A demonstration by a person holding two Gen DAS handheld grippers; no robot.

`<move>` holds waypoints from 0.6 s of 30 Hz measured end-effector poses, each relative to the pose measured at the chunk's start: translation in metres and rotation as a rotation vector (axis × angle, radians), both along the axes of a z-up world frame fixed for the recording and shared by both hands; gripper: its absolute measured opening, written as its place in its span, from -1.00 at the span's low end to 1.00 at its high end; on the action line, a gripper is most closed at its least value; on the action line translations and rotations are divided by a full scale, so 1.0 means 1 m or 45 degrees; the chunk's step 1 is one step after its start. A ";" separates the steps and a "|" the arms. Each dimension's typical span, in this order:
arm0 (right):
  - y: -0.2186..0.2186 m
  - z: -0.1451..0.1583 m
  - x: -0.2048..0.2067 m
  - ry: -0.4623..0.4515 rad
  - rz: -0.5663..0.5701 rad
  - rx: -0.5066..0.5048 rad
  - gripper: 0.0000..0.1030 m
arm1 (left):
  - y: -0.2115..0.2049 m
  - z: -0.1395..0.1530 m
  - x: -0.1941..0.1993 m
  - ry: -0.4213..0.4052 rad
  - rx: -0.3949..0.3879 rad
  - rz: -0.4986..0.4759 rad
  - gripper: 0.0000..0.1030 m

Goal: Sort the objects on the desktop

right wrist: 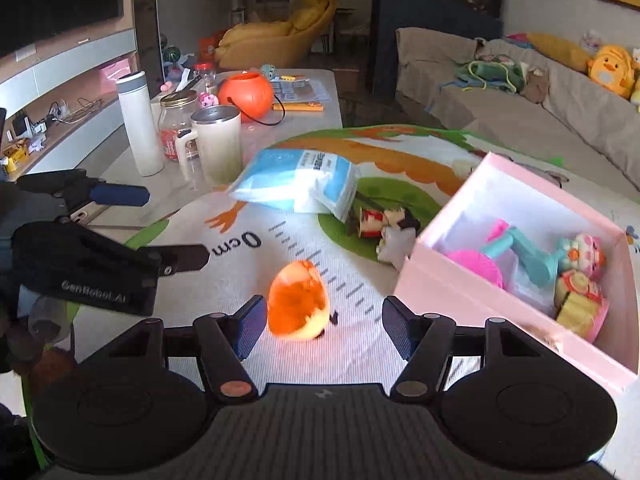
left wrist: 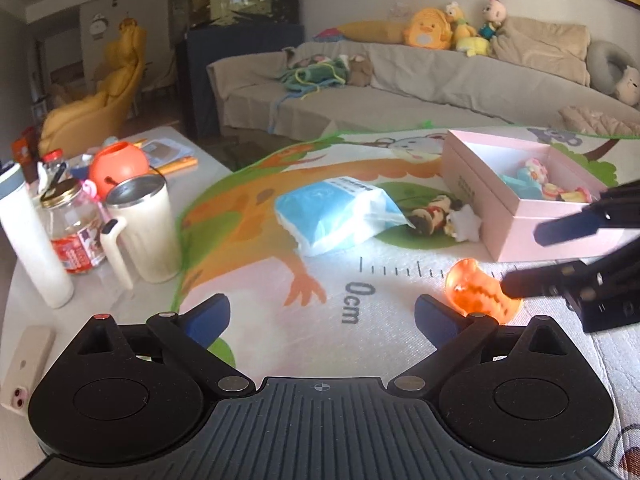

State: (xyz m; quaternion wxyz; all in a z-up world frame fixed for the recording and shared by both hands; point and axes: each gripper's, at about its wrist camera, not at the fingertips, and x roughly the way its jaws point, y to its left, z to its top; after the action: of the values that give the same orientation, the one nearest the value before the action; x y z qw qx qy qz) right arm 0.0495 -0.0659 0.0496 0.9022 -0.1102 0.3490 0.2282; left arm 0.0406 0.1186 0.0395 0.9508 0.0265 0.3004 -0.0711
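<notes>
An orange translucent shell toy (left wrist: 480,292) (right wrist: 298,306) lies on the printed play mat (left wrist: 360,352). In the right wrist view my right gripper (right wrist: 326,320) stands open around the toy, which sits close beside the left finger with a wide gap to the other. From the left wrist view, the right gripper (left wrist: 540,256) reaches in from the right. My left gripper (left wrist: 324,316) (right wrist: 160,226) is wide open over bare mat, holding nothing, just left of the toy. A pink box (left wrist: 500,216) (right wrist: 460,292) to the right holds several toys.
A blue packet (left wrist: 332,216) (right wrist: 296,182), a small figurine (left wrist: 436,216) (right wrist: 384,220) and a white star piece (left wrist: 464,224) lie beyond the toy. A mug (left wrist: 144,228), jar (left wrist: 76,232), white bottle (left wrist: 32,240), orange bucket (left wrist: 118,164) and phone (left wrist: 24,364) stand left.
</notes>
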 end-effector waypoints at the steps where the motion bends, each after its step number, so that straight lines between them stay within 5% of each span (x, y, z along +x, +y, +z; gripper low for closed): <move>1: 0.005 0.005 0.005 -0.014 -0.004 0.001 0.11 | 0.001 -0.001 -0.001 0.001 -0.015 -0.001 0.98; 6: 0.027 0.034 0.071 0.117 -0.056 -0.017 -0.20 | -0.028 -0.014 -0.009 0.015 -0.150 -0.162 0.98; 9: 0.034 0.029 0.127 0.200 -0.193 -0.027 -0.49 | -0.047 -0.022 -0.020 -0.029 -0.095 -0.218 0.99; 13: 0.039 0.002 0.176 0.238 -0.309 -0.124 -0.53 | -0.040 -0.020 -0.023 -0.039 -0.099 -0.218 1.00; 18: 0.037 -0.014 0.174 0.308 -0.284 -0.142 -0.55 | -0.020 -0.023 -0.015 0.027 -0.169 -0.173 1.00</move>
State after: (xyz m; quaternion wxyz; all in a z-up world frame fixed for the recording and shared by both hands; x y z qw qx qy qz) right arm 0.2234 -0.0292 0.0356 0.8659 -0.0925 0.4771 0.1185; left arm 0.0255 0.0983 0.0170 0.9402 -0.0172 0.3027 -0.1554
